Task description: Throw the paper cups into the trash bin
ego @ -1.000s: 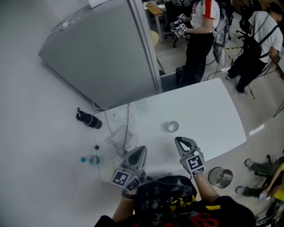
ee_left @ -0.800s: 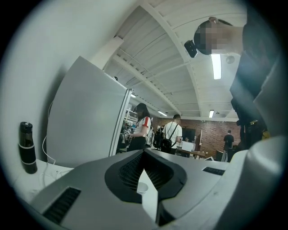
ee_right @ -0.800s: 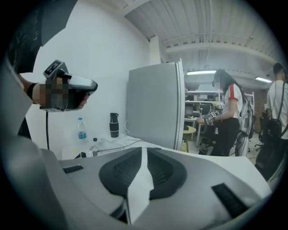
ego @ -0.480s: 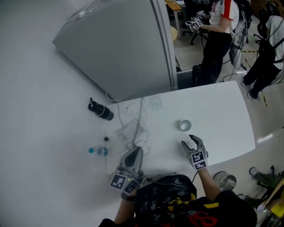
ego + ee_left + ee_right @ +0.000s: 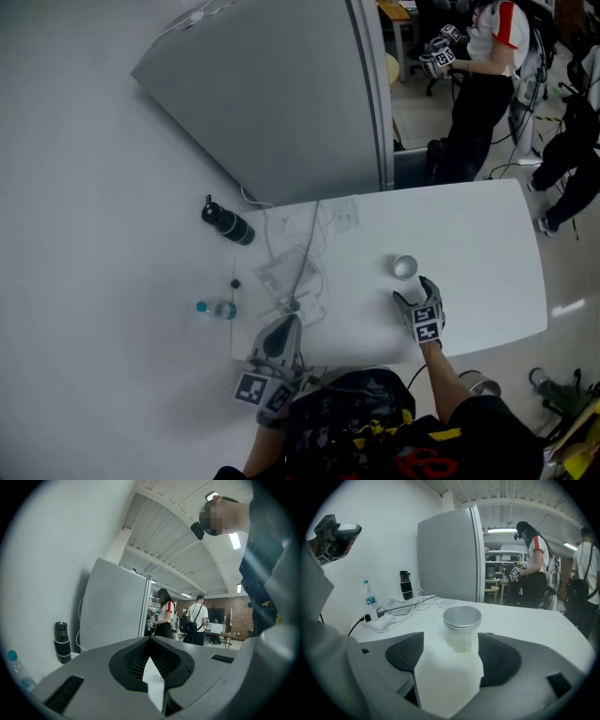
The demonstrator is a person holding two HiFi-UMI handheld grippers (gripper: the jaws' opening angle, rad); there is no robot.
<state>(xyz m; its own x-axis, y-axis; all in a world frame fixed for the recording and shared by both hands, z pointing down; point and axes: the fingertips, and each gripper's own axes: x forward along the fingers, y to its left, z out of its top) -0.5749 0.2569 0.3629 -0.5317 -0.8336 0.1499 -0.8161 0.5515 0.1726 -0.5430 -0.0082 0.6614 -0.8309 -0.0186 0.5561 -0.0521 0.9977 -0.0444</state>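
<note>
A stack of silver-grey paper cups (image 5: 405, 266) stands upright on the white table (image 5: 487, 244), right of its middle. My right gripper (image 5: 420, 292) hovers just short of the cups, low over the table. Its jaws have just been opening and are now spread wide. In the right gripper view the cups (image 5: 462, 623) stand just beyond the right gripper (image 5: 450, 640), with nothing pressed between the pads. My left gripper (image 5: 283, 324) sits at the table's near edge, shut and empty; the left gripper (image 5: 150, 641) points level toward the room. The metal trash bin (image 5: 481, 386) peeks out on the floor at lower right.
A power strip with tangled cables (image 5: 295, 281) lies on the table's left part. A water bottle (image 5: 216, 308) and a black flask (image 5: 228, 225) are further left. A tall grey cabinet (image 5: 281, 103) rises behind. People (image 5: 478, 84) stand at the far right.
My right gripper has dropped toward the table, closed in on the cups, and gone from shut to wide open. The left gripper has shifted a little near the table edge.
</note>
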